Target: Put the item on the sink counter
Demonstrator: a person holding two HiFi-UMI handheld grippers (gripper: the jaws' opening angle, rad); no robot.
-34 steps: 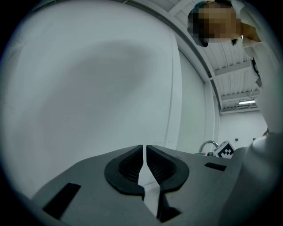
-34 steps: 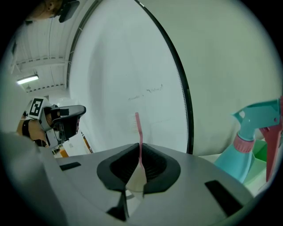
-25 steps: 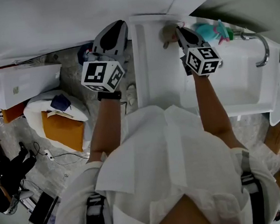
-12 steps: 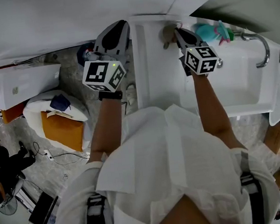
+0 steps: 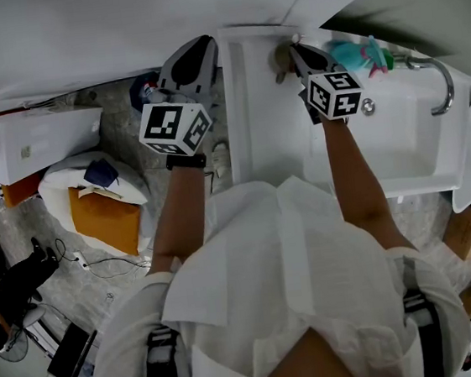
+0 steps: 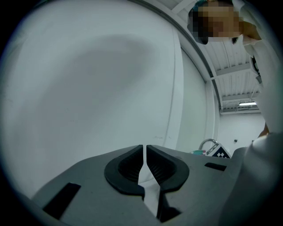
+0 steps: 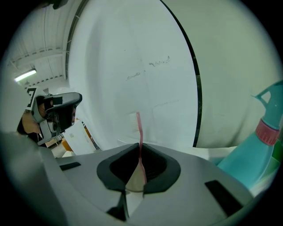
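Right gripper (image 7: 139, 152) is clamping a thin pink plastic toothbrush (image 7: 138, 128) by its handle, hovering over the white sink counter (image 5: 265, 112). The long axis is running toward 12 o'clock, white bristle head out front. Best lowering it flat onto bare counter, keeping off the teal spray bottle (image 7: 261, 141) at 4 o'clock. Left gripper (image 6: 145, 152) is idling off the counter edge, jaws together on nothing.
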